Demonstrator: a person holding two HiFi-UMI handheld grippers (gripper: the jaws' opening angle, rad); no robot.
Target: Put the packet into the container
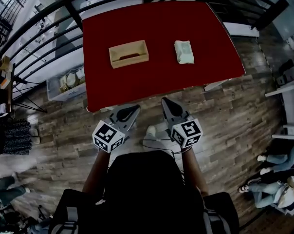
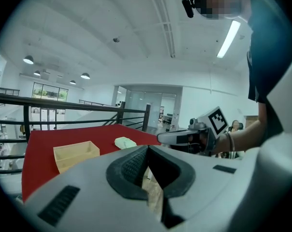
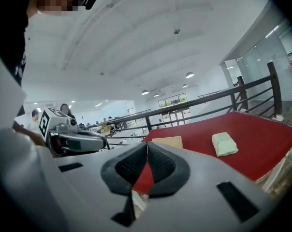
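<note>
A pale green packet lies on the right half of the red table; it also shows in the left gripper view as the packet and in the right gripper view as the packet. An open, empty wooden container stands to its left, seen too as the container and the container. Both grippers hover short of the table's near edge, over the floor. My left gripper is shut and empty, its tips touching. My right gripper is likewise shut on nothing, jaws meeting.
A dark metal railing runs along the table's left and far sides. White furniture stands at the right, with seated people at the lower right. A storage bin sits left of the table on the wooden floor.
</note>
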